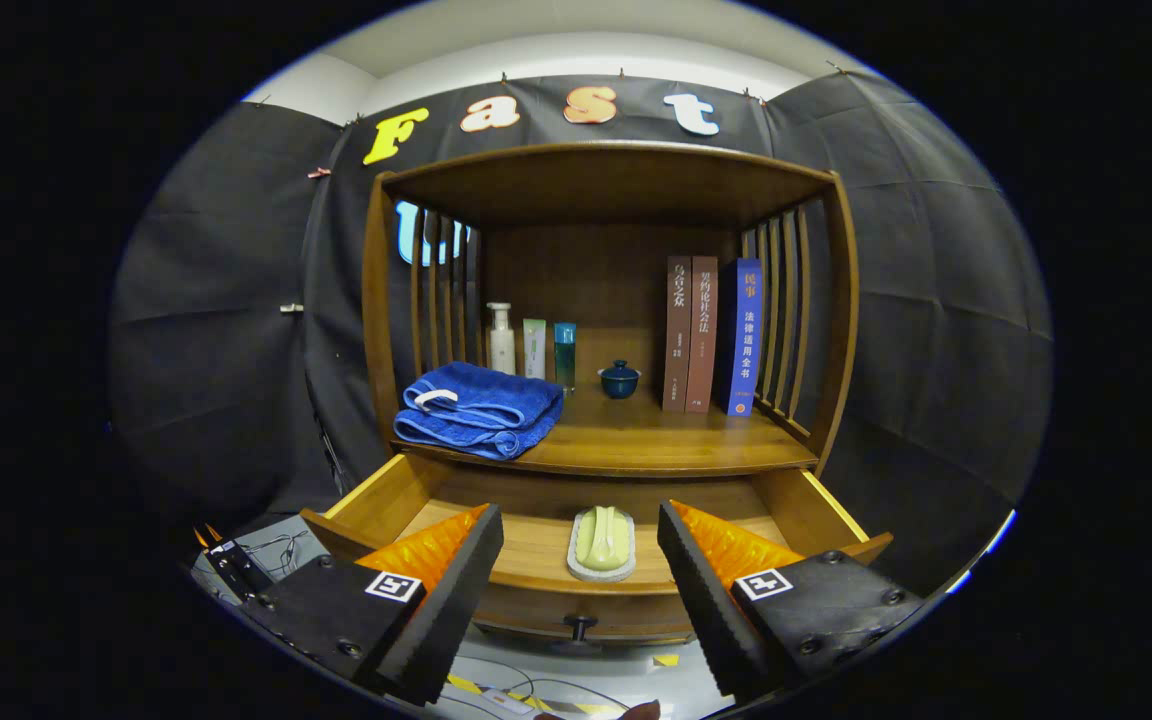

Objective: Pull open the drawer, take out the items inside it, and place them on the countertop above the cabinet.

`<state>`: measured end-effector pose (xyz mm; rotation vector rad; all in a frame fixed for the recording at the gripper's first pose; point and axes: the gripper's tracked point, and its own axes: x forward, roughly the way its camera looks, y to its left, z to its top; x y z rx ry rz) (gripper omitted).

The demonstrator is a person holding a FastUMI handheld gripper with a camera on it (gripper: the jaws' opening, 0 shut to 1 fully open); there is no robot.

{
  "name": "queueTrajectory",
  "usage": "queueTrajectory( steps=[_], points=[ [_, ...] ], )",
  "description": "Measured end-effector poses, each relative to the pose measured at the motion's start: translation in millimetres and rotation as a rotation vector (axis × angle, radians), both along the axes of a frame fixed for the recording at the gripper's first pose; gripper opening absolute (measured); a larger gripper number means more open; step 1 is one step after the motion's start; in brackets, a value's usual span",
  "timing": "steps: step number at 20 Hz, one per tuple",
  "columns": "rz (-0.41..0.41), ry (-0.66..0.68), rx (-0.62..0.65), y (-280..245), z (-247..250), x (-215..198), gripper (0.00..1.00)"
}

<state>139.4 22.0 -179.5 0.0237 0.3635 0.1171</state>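
The wooden drawer [526, 545] stands pulled out under the cabinet's countertop [656, 440]. Inside it lies a pale green soap on a white dish [602, 542], near the drawer's front wall. A dark knob [579, 628] sticks out of the drawer front below. My gripper [581, 535] is open, fingers wide apart, hovering in front of and slightly above the drawer. The soap dish shows between the two fingertips, a little beyond them. Nothing is held.
On the countertop a folded blue towel [481, 408] lies at the left. Behind it stand bottles [533, 347], a small blue lidded cup [619, 380] and three upright books [711, 335] at the right. Slatted side walls [791, 320] enclose the shelf. Cables lie on the floor below.
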Motion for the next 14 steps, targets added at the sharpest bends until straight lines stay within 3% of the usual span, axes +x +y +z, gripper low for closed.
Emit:
queueTrajectory(
  steps=[5,9,14],
  points=[
    [-0.009,0.264,0.027,2.4,-34.9,54.1,0.98],
    [-0.06,0.457,-0.061,-14.5,-84.6,90.3,0.99],
    [-0.128,0.618,-0.033,-22.0,-135.9,119.0,0.99]
  ],
)
